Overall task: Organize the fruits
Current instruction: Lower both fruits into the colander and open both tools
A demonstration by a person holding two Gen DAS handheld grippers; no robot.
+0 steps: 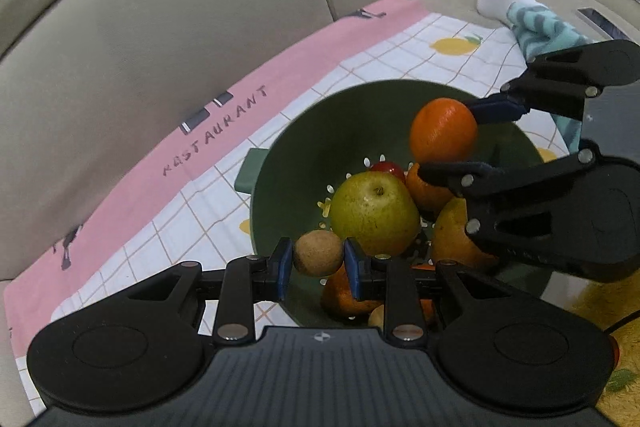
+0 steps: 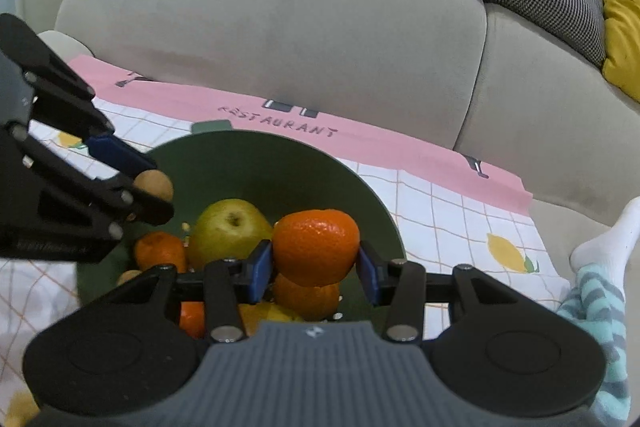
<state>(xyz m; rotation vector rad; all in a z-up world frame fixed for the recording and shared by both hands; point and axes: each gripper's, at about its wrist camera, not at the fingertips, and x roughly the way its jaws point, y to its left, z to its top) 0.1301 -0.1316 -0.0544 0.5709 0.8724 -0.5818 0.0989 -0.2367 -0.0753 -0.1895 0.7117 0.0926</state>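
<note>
Most fruit already sits in the green bowl (image 1: 280, 155) — left tongs (image 1: 319, 259) clamp a small brown fruit (image 1: 319, 253), right tongs (image 2: 316, 259) an orange (image 2: 316, 245), both over it, not yet dropped.

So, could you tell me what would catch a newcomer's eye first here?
Probably the green bowl of fruit on the checked cloth. Above it, the right gripper clamps a bright orange, and the left gripper pinches a small brown fruit.
</note>
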